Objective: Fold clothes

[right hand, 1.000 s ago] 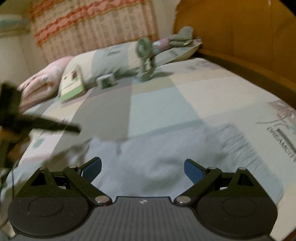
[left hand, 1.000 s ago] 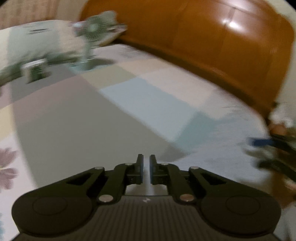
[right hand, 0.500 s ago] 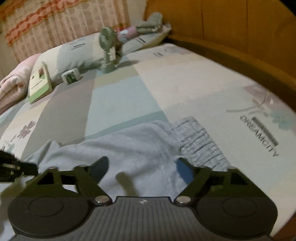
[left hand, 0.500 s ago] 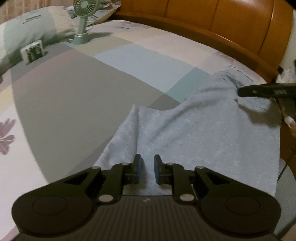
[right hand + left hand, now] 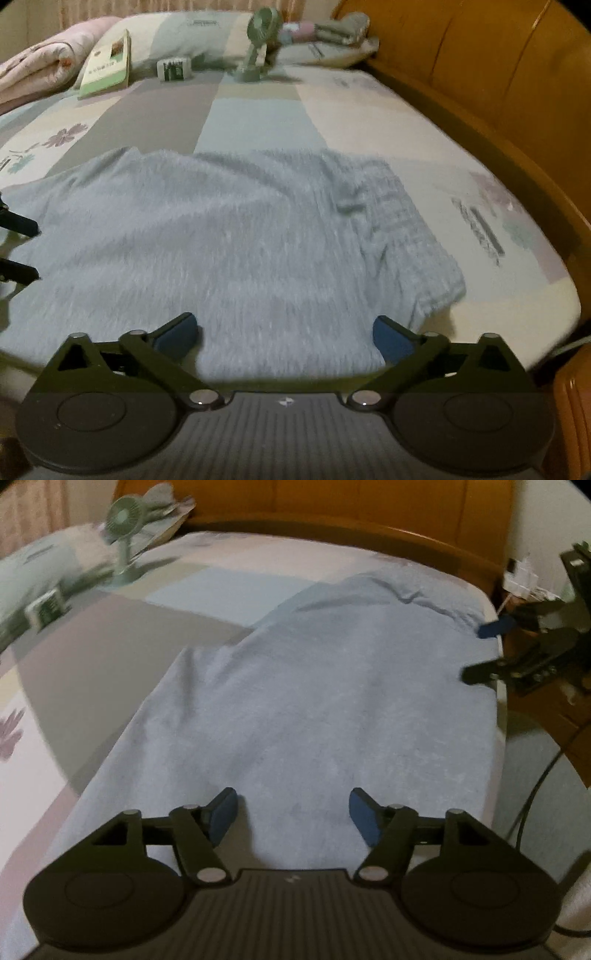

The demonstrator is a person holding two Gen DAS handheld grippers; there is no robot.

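Note:
A light blue-grey garment (image 5: 325, 701) lies spread flat on the bed, its ribbed waistband end (image 5: 402, 229) toward the wooden side rail. My left gripper (image 5: 293, 818) hovers open just over its near edge, nothing between the blue pads. My right gripper (image 5: 284, 334) is also open above the garment's other near edge, empty. In the left wrist view the right gripper (image 5: 484, 651) shows at the far right edge of the cloth. In the right wrist view the left gripper's fingers (image 5: 22, 225) poke in at the left.
A green desk fan (image 5: 258, 40), a small box (image 5: 173, 68), a green booklet (image 5: 107, 64) and pillows (image 5: 177, 33) sit at the head of the bed. The wooden bed frame (image 5: 498, 85) runs along the right. A cable (image 5: 532, 801) hangs beside the mattress edge.
My left gripper has opened and let go of the garment, which now lies spread out flatter on the bed. Both grippers have pulled back toward the garment's near edges.

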